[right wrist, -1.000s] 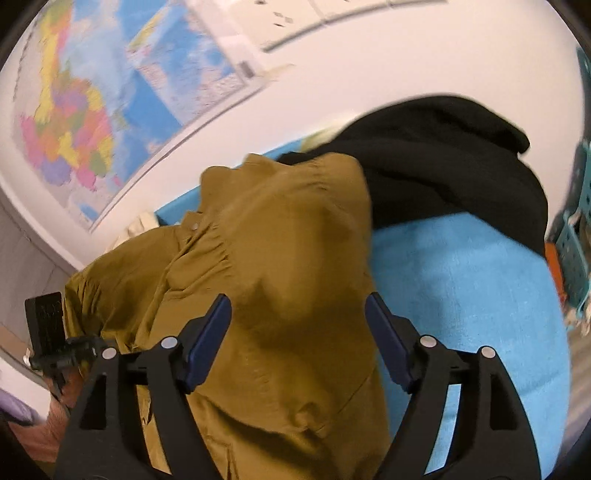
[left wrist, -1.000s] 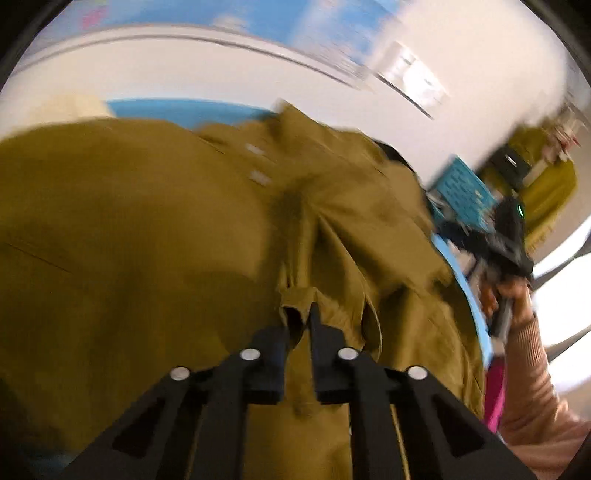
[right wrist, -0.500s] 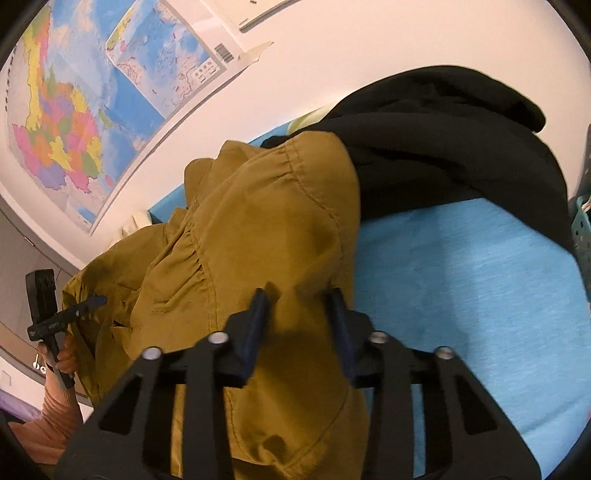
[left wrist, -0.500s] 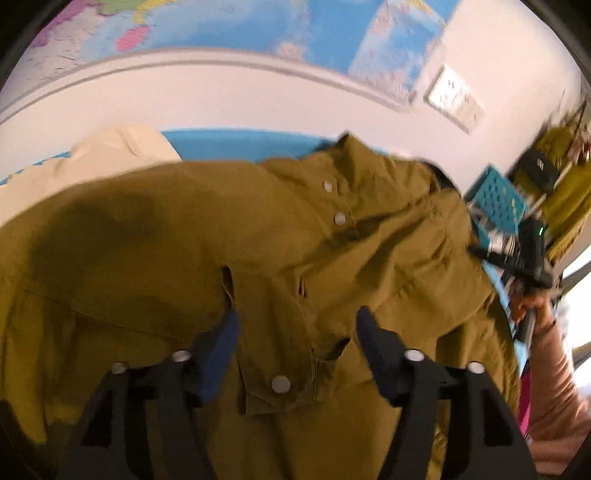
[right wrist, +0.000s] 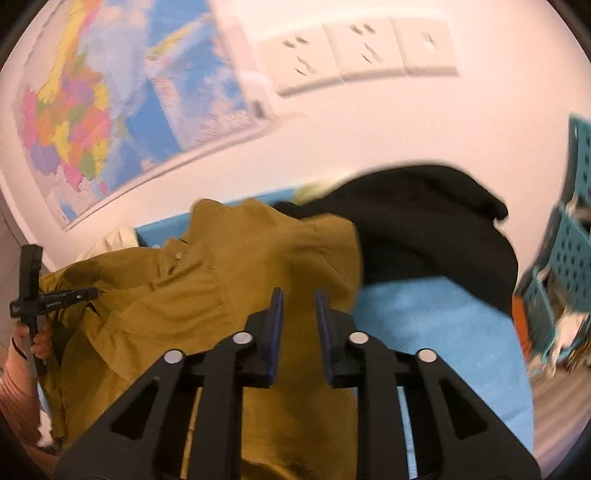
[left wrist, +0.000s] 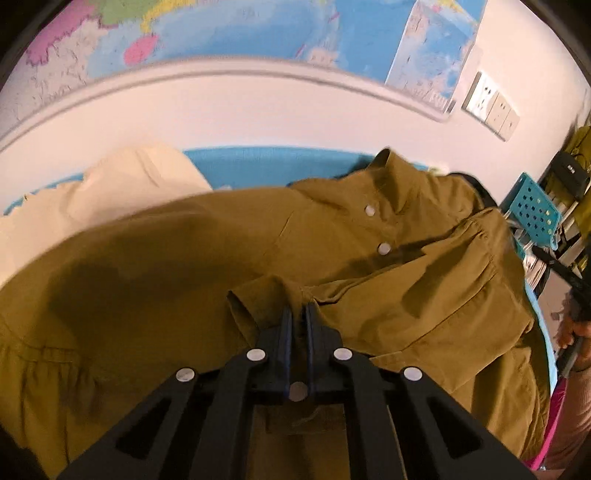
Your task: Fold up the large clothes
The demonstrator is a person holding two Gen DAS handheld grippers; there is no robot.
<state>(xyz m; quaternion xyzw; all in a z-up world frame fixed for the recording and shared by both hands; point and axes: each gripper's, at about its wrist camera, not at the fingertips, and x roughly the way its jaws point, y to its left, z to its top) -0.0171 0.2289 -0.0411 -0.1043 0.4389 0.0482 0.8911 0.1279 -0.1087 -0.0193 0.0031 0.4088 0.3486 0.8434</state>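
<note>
Both hold differently now: my left hand-held gripper, open half a second ago, pinches the shirt cuff, while my right hand-held gripper, slightly parted, grips nothing, so folding can resume.

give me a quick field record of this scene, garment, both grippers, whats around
garment: olive-brown shirt with snap buttons, spread over the blue table cover
left gripper: jaws shut on a cuff-like fold of the shirt
right gripper: jaws narrowly apart over shirt fabric; grip cannot be told
other clothes: cream garment to the left, black garment at the far right
background: wall map, wall sockets, teal crate
</note>
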